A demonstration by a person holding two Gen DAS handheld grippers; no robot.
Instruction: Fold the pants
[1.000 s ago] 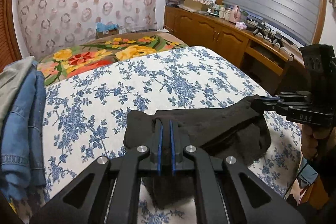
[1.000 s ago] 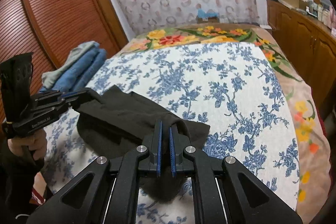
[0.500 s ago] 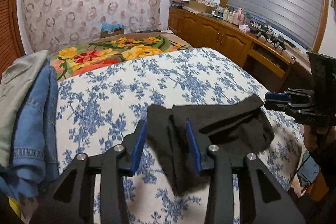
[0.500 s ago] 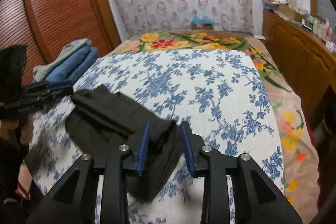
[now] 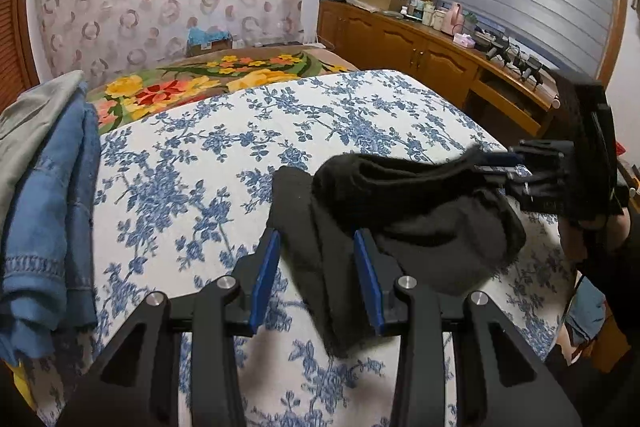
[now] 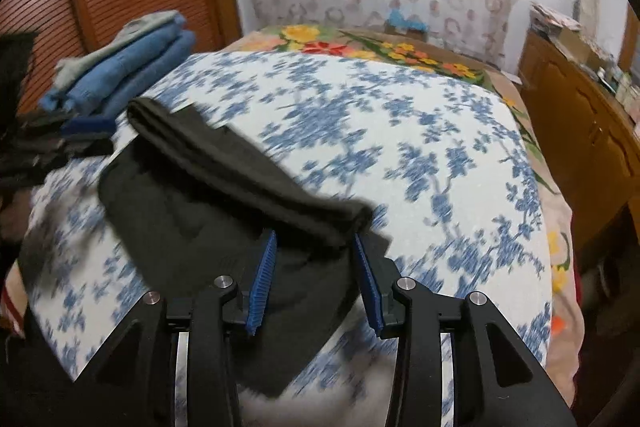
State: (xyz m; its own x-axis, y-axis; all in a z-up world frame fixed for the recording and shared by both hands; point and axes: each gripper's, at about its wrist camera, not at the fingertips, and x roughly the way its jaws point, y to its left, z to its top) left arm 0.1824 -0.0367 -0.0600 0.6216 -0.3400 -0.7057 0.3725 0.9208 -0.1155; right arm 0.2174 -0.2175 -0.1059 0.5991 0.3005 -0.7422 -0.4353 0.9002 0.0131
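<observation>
The black pants (image 5: pixel 404 211) lie folded in a bundle near the front edge of the bed, with a thick rolled fold along the top; they also show in the right wrist view (image 6: pixel 224 187). My left gripper (image 5: pixel 316 271) is open, its blue pads either side of the bundle's left end, holding nothing. My right gripper (image 6: pixel 314 277) is open at the bundle's right end, with the fold's end lying between its fingers. In the left wrist view the right gripper (image 5: pixel 500 163) shows at the bundle's far right end.
The bed has a blue-flowered white cover (image 5: pixel 224 163) and a bright floral blanket (image 5: pixel 192 87) at its head. Folded jeans and a grey garment (image 5: pixel 44 187) are stacked at the bed's left side. A wooden cabinet (image 5: pixel 420 55) runs along the right wall.
Both grippers were shut on the pants a second ago. They have opened, let the fabric drop onto the bed, and pulled back slightly.
</observation>
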